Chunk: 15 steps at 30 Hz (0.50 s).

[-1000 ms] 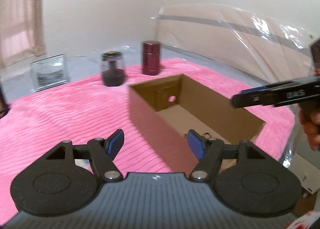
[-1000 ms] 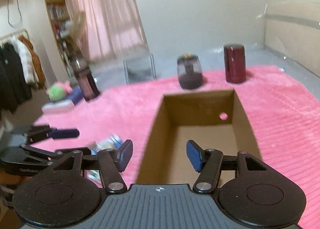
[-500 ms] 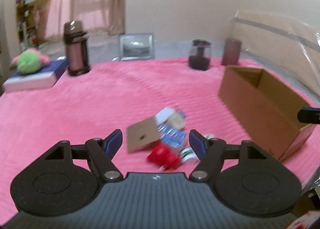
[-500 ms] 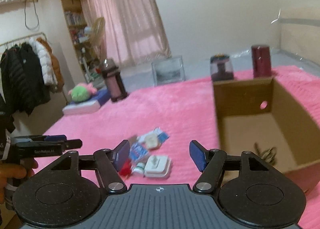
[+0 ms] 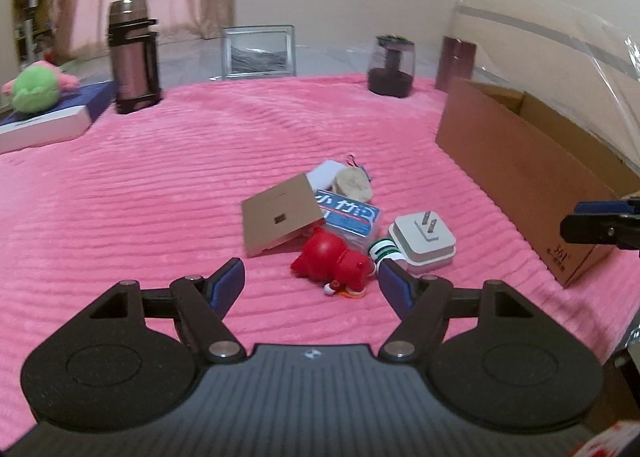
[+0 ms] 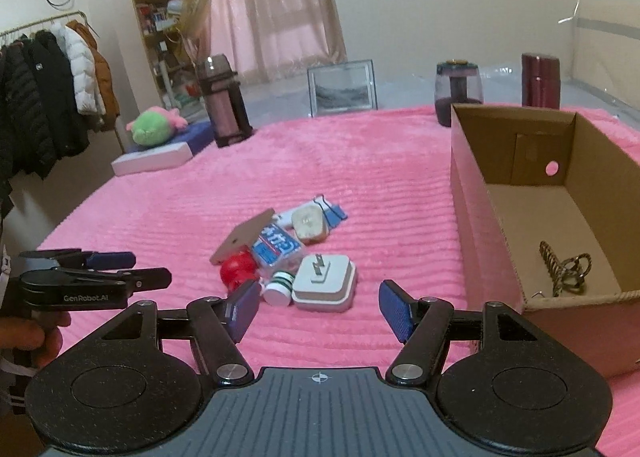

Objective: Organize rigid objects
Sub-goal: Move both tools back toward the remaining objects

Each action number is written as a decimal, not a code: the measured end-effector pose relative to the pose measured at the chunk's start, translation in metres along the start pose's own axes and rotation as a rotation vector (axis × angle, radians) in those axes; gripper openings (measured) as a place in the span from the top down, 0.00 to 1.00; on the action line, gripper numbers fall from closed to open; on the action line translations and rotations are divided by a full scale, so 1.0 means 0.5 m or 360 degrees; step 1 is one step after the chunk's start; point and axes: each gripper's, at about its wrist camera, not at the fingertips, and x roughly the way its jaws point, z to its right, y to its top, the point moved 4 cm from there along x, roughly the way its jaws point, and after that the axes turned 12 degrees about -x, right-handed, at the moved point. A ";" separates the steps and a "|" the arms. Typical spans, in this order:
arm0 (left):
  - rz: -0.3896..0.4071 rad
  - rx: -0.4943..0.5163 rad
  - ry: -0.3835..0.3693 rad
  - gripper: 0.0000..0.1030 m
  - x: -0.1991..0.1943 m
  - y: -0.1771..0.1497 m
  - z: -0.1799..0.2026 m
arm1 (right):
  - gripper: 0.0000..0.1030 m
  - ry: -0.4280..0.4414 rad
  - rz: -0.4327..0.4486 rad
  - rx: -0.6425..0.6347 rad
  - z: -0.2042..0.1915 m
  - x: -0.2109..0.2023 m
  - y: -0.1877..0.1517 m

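Approach step. Both my left gripper (image 5: 311, 284) and right gripper (image 6: 319, 309) gape empty near the pile; next, pinch red toy (image 5: 331, 260), carry to cardboard box (image 6: 516, 193).

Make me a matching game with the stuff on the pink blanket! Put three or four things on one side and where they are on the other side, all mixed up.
Things:
1. twisted metal key ring
2. white square plug adapter
3. green plush toy
4. dark red cylinder canister

Places:
A. on a blue and white box at the blanket's edge
B. inside the brown cardboard box
C. standing behind the cardboard box
D. in the small pile, prongs pointing up

Pairs: 1-B, 2-D, 3-A, 4-C
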 end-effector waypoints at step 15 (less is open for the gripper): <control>-0.0156 0.0291 -0.0202 0.19 0.158 -0.009 -0.006 | 0.38 -0.0012 -0.0115 -0.0007 0.013 0.125 -0.025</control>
